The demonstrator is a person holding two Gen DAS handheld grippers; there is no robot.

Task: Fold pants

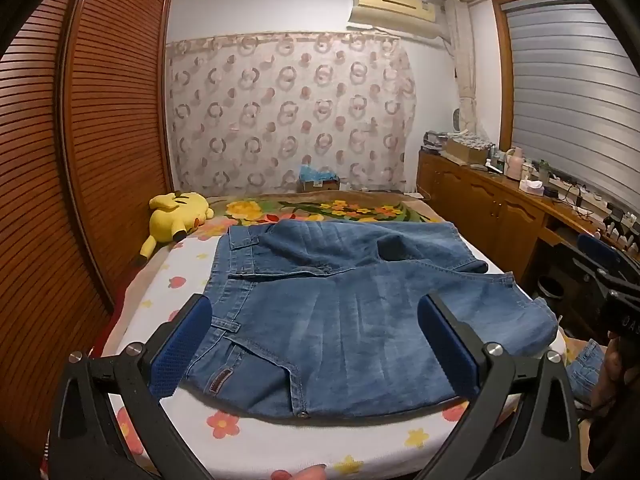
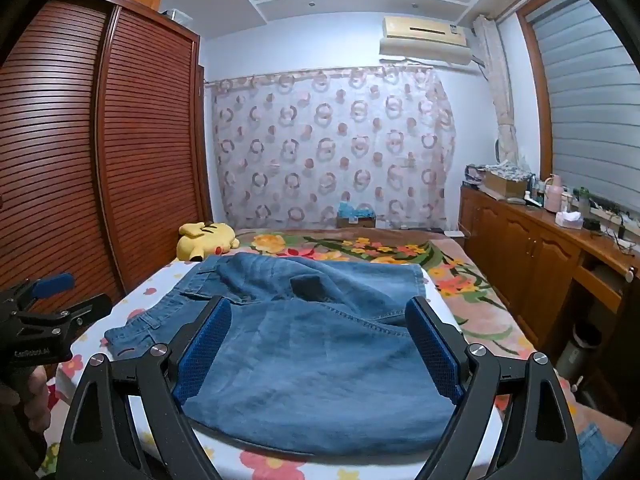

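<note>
Ahead of both our grippers stretches the bed [image 1: 240, 452], covered in a white sheet printed with flowers, and beyond that a flowered blanket [image 2: 360, 250] toward the far wall. To the left of our left gripper stands the slatted wooden wardrobe [image 1: 80, 160]; to the right of our right gripper runs a wooden cabinet [image 2: 532, 256] crowded with small items under the window blind. The pants [image 1: 340, 312], blue denim, lie spread on the bed directly in front of and below both grippers, waistband toward the left, the legs folded across toward the right with one hem draping over the bed's right edge. Past the pants, ahead and to the left, a yellow plush toy [image 1: 176, 216] rests on the bed near the wardrobe. Our left gripper [image 1: 316, 348] hovers above the waist end of the pants with its blue pads spread wide and nothing between them. Our right gripper [image 2: 320, 348] hangs over the leg part, likewise spread wide and holding nothing. In the right wrist view the left gripper shows at the left edge, in a hand [image 2: 28, 388].
</note>
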